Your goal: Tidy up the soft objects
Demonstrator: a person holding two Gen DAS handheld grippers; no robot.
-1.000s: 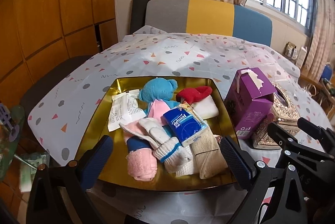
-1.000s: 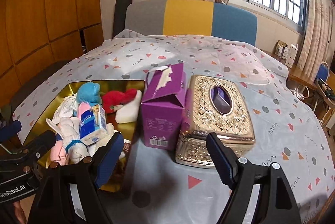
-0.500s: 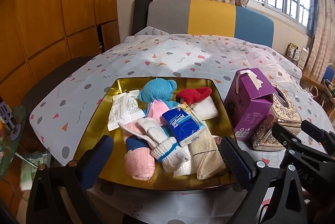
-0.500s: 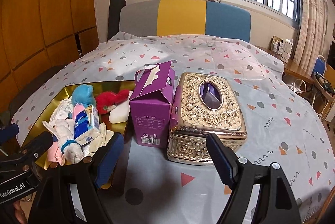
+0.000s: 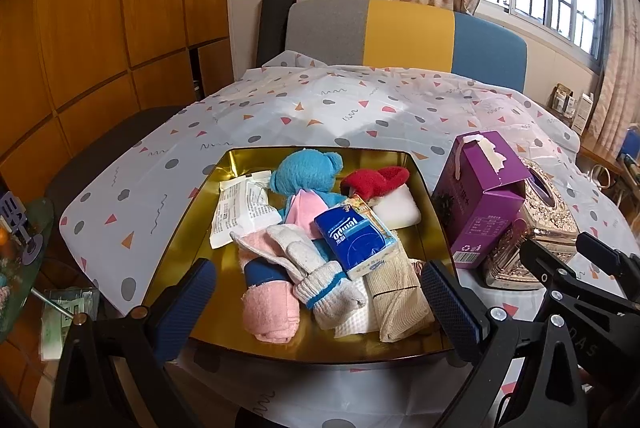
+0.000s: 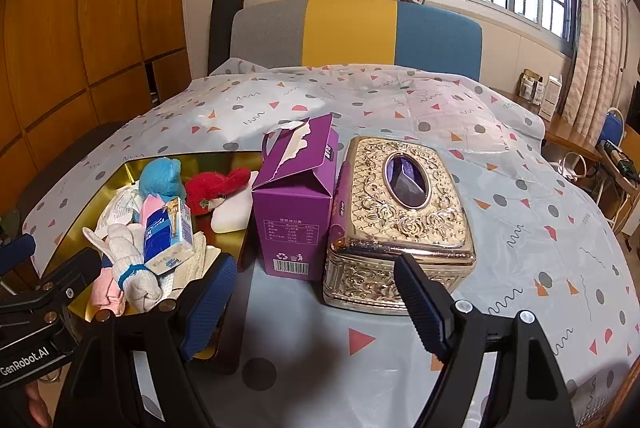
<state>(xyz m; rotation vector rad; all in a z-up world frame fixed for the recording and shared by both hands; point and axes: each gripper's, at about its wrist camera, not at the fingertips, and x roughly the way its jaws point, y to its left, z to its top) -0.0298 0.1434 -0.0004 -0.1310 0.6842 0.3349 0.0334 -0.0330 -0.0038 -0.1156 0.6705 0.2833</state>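
The counter wore a spotted cloth. The left wrist view showed the whole gold tray with its soft heap: blue plush, red plush, pink sock, white sock, and the blue tissue pack on top. The right wrist view hid part of the tray but showed the ornate gold tissue box entire, touching the purple carton. The left gripper and right gripper each held their jaws spread, pinching nothing.
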